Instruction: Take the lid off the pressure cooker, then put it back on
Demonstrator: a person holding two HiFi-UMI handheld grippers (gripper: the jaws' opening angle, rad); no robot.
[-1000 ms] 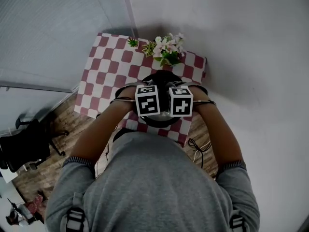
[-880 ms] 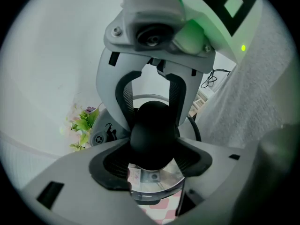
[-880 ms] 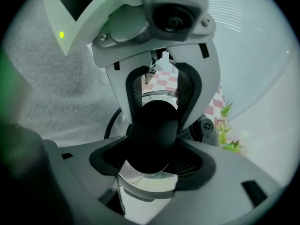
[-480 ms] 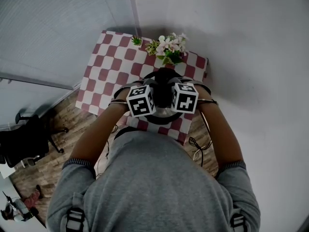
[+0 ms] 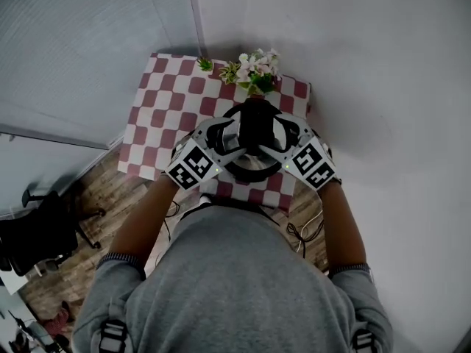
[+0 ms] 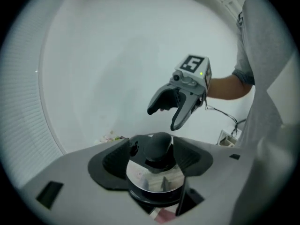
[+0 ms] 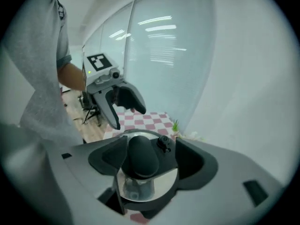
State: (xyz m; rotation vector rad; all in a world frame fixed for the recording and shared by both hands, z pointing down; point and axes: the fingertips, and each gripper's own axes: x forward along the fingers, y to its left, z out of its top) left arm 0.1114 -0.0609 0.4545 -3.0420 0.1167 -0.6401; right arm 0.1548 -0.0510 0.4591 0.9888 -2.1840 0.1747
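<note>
Shoulders (image 5: 221,285) are cutting off the bench's (image 5: 158,94) near edge. The pressure cooker (image 5: 246,170) is sitting there, mostly hiding under its lid (image 6: 154,175). The left hand-held gripper (image 7: 127,116) and right hand-held gripper (image 6: 163,118) are hovering spread astride the black handle (image 6: 158,146), pinching nothing. The right one's jaws have just been closing slightly.

Pressure cooker (image 5: 254,134) on the table (image 5: 165,116), right half, toward my edge. Flowers (image 5: 256,68) directly behind it at the far edge; small plant (image 5: 204,64) left of those. Chair (image 5: 37,230) on the floor (image 5: 103,186), far left.
</note>
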